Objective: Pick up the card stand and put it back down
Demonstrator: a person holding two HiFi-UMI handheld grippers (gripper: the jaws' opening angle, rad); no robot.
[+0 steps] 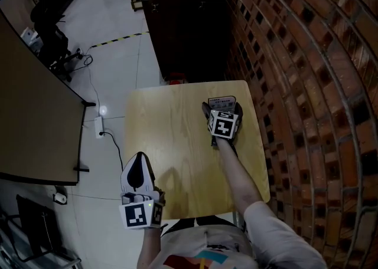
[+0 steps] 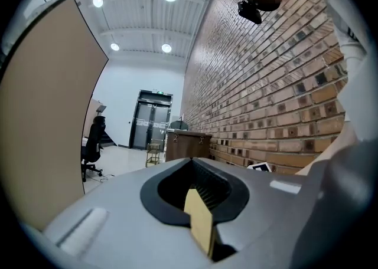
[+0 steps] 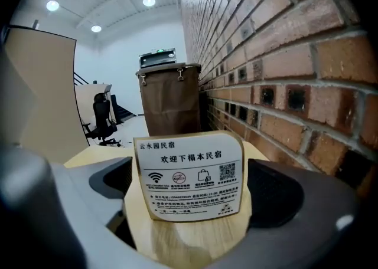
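Looking down in the head view: card stand [image 1: 221, 100] upright on the wooden table [image 1: 171, 144], far right side, near the brick wall [image 1: 295, 73]. Right gripper [image 1: 222, 108] straddles it. Left gripper [image 1: 139, 159] hangs over the near left edge, well apart from the stand.

Left gripper view: jaws closed tip to tip, nothing gripped.

Right gripper view: jaws spread wide, printed card and its wood base between them. Right pad just beside the base, visible gap at the left pad, so no clamp.
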